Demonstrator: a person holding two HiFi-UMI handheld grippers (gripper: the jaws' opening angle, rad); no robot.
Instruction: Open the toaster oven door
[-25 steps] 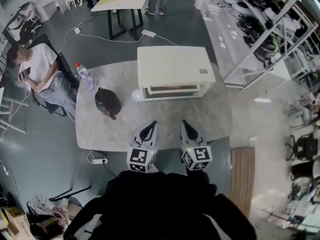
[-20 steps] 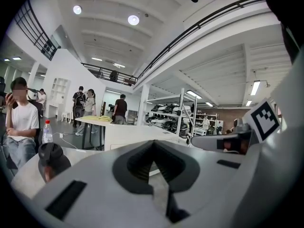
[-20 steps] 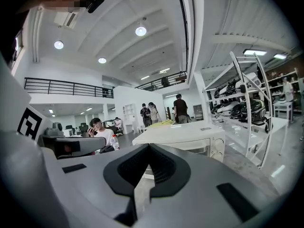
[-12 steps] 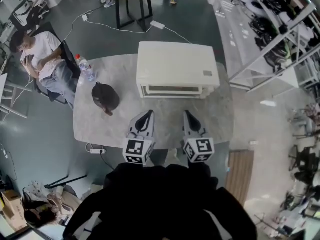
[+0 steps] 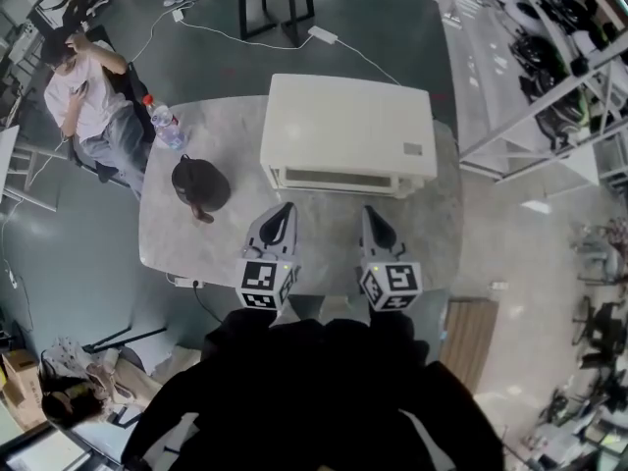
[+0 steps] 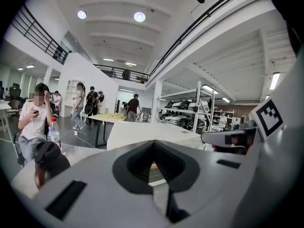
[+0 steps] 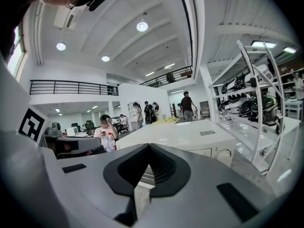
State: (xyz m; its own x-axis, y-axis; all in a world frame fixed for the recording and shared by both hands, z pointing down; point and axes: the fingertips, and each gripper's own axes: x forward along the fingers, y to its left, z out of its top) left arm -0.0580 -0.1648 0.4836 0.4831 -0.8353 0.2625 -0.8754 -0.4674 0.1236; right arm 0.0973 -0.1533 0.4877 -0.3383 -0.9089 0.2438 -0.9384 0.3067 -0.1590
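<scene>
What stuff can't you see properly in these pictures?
1. Toaster oven door handle: head view looks down on the top; in the gripper views the left claw and right claw cover most of the front.
2. Dark lump beside the oven: too small in head view, partly covered by the left claw in its view.
3. Label on the oven top: too small to read.

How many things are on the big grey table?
3: a boxy white toaster oven in the middle, a black rounded bag at its left, and a clear red-capped plastic bottle near the far-left edge. Others may be hidden.
</scene>
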